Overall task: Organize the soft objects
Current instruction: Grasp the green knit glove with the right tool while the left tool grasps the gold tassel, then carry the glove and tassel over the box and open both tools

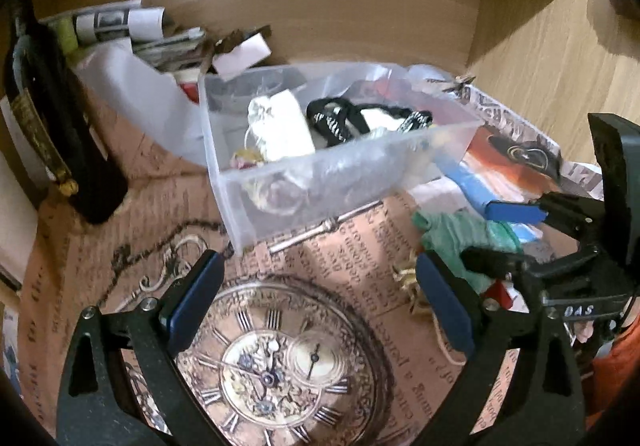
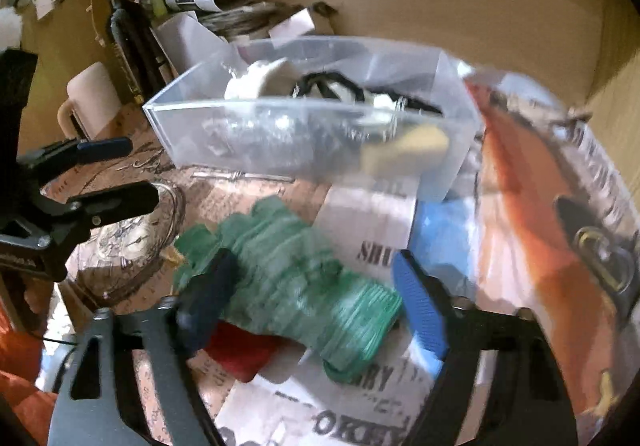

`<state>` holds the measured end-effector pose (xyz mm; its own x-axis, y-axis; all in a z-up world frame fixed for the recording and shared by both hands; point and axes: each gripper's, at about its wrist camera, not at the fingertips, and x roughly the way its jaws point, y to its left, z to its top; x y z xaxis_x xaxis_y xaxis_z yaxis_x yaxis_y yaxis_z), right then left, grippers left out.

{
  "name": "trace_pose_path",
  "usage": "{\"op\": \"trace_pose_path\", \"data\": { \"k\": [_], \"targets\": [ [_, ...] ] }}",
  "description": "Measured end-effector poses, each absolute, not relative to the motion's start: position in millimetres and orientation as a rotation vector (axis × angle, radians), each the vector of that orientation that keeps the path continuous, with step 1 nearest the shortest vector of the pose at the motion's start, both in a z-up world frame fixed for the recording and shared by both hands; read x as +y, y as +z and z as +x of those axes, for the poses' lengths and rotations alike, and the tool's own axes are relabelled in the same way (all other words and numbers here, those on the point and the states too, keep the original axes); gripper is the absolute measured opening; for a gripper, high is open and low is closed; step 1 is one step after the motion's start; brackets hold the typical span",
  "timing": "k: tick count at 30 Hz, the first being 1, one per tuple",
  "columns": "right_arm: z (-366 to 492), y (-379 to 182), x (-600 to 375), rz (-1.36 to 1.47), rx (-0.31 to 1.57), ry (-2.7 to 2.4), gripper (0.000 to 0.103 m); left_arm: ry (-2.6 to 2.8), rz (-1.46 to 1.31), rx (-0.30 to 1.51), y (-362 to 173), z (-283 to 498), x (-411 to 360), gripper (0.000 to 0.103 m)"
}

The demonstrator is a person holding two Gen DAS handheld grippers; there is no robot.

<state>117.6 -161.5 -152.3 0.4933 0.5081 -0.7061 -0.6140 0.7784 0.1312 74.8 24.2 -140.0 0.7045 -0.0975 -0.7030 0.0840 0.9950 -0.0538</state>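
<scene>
Right gripper (image 2: 316, 298) spread wide, fingers either side of a green ribbed cloth (image 2: 296, 278); motion blur, cannot tell if the pads touch it. Cloth lies flat on printed paper, long axis running from lower right near the light-blue pad (image 2: 420, 310) up and left toward the dark pad; ribbed cuff end points toward the camera, lumpy end points away. Red item (image 2: 240, 352) sits partly under the cloth, just beside the dark pad. Blue fabric (image 2: 440, 234) ahead and right of the fingers, orange printed bag (image 2: 532, 230) further right.

Straight ahead of the right gripper, beyond the cloth: clear plastic bin (image 2: 304, 149), already holding a white roll (image 2: 260, 79) and a black-and-white strap (image 2: 360, 87). Thin metal rod (image 2: 244, 175) lies along the bin's near wall. Ahead-left: dark bottle (image 2: 128, 33) upright, cream mug (image 2: 90, 97) beside it, paper clutter (image 2: 224, 11) behind the bin against the wood back panel.

Left gripper (image 1: 316, 294) also spread, holding nothing, hovering above the clock-print mat (image 1: 276, 366). Bin (image 1: 320, 181) just ahead of it, bottle (image 1: 52, 117) ahead-left. Green cloth (image 1: 452, 238) right of its right finger, with the right gripper (image 1: 464, 234) reaching in over it. Small gold trinket (image 1: 408, 278) near that finger.
</scene>
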Motion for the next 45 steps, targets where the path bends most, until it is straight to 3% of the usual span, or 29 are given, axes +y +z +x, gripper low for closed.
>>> {"op": "trace_pose_path", "data": {
  "k": [7, 22, 23, 25, 30, 45],
  "targets": [
    [109.1, -152.1, -162.4, -0.132, 0.793, 0.703, 0.014, -0.106, -0.052, 0.809, -146.1, 74.9, 24.5, 0.098],
    [86.5, -101.3, -218.8, -0.069, 0.595, 0.558, 0.011, -0.202, 0.001, 0.853, -156.2, 92.3, -26.7, 0.096],
    [86.0, -101.0, -220.6, -0.069, 0.595, 0.551, 0.011, -0.212, -0.006, 0.862, -158.4, 94.2, -28.3, 0.094],
    [85.8, -102.6, -225.3, -0.072, 0.597, 0.536, 0.011, -0.233, -0.021, 0.890, -163.9, 98.1, -31.3, 0.072],
    [89.3, -108.0, -228.6, -0.064, 0.608, 0.533, 0.011, -0.267, -0.018, 0.908, -169.4, 100.1, -36.5, 0.033],
    [95.7, -83.2, -215.5, -0.039, 0.524, 0.573, 0.011, -0.194, -0.005, 0.662, -91.5, 77.9, -21.1, 0.029]
  ]
}}
